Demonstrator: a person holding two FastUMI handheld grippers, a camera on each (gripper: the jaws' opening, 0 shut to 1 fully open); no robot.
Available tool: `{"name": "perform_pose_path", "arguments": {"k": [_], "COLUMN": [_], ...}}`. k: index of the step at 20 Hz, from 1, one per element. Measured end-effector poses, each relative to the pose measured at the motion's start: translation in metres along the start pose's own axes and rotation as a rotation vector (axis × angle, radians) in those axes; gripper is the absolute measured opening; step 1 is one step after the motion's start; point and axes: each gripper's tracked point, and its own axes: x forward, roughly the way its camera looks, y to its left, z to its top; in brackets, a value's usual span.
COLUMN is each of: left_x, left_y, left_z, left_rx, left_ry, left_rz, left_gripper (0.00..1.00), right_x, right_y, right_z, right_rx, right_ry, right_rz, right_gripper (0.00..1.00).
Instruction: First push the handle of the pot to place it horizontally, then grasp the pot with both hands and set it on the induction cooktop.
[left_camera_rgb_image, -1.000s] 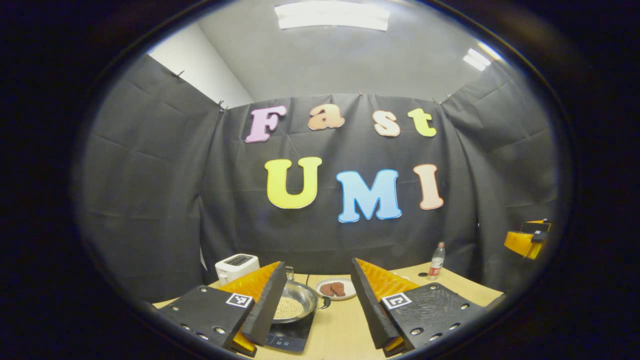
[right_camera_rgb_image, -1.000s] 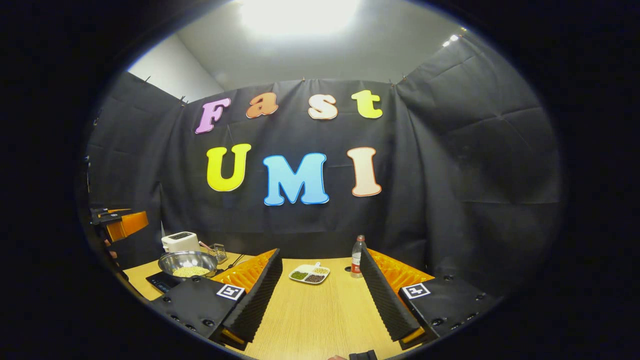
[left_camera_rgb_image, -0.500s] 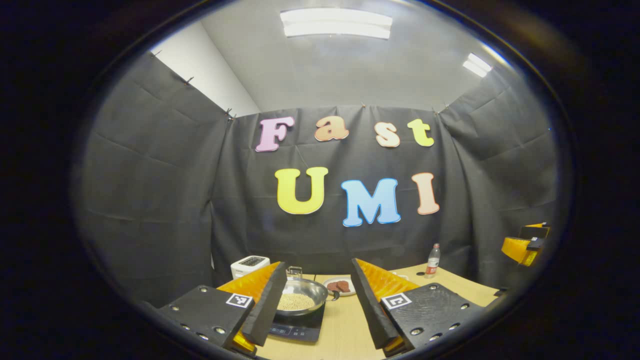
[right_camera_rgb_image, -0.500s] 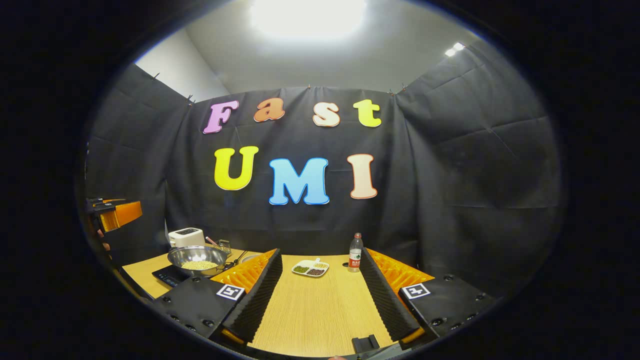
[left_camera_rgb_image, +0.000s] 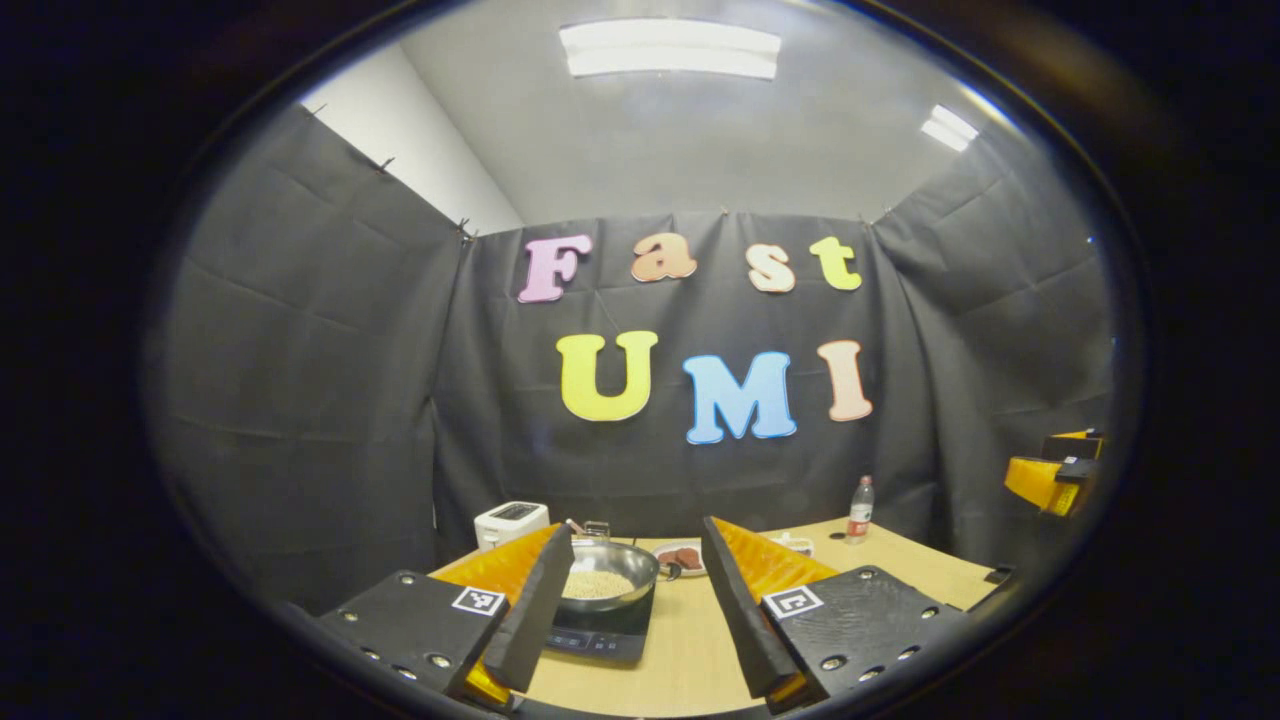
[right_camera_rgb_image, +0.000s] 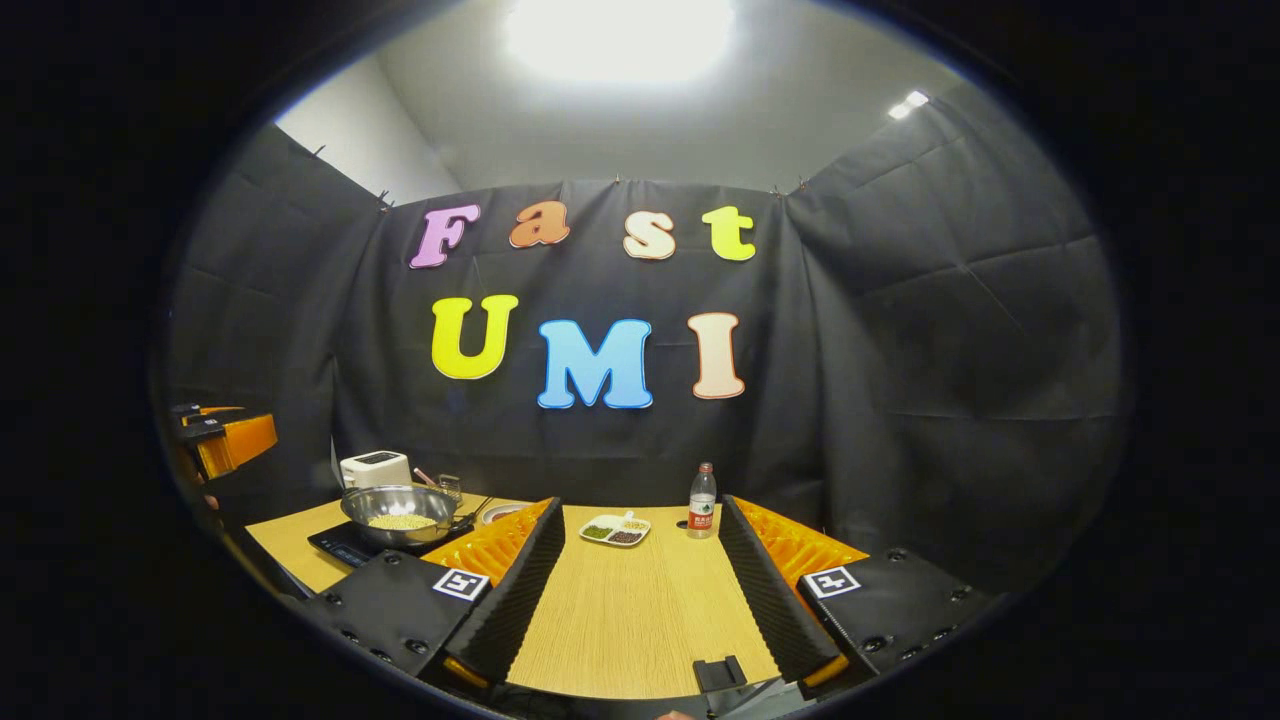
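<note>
I counted one pot (left_camera_rgb_image: 607, 570) on one induction cooktop (left_camera_rgb_image: 600, 636), one toaster (left_camera_rgb_image: 510, 521), one bottle (right_camera_rgb_image: 702, 500), one divided dish (right_camera_rgb_image: 615, 530), one plate (left_camera_rgb_image: 680, 558), and two grippers (left_camera_rgb_image: 634, 620) (right_camera_rgb_image: 637, 620).

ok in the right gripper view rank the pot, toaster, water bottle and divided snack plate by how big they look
Largest to smallest as they appear:
1. pot, on the induction cooktop
2. toaster
3. divided snack plate and water bottle: too alike to rank, one wide and flat, one tall and thin.
The pot sits nearer the camera, which flatters it.
</note>
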Motion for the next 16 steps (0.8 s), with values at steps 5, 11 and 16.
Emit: {"name": "perform_pose_path", "arguments": {"k": [5,11,16], "left_x": [-0.0001,0.0035,0.003], "left_y": [-0.0019,-0.005,-0.003], "left_z": [-0.0012,0.0016,-0.0006], "left_rx": [0.034,0.045,0.047], "left_ry": [-0.001,-0.014,-0.01], "left_rz": [-0.01,-0.024,-0.024], "left_gripper": [0.75,0.78,0.75], "right_x": [-0.0037,-0.0021,-0.0034], "right_y": [0.0005,0.0013,-0.0008], "right_z": [-0.0007,0.002,0.003], "right_rx": [0.004,0.003,-0.001], "right_ry": [0.004,-0.004,-0.01], "right_rz": [-0.006,-0.008,-0.01], "right_gripper": [0.98,0.94,0.98]}}
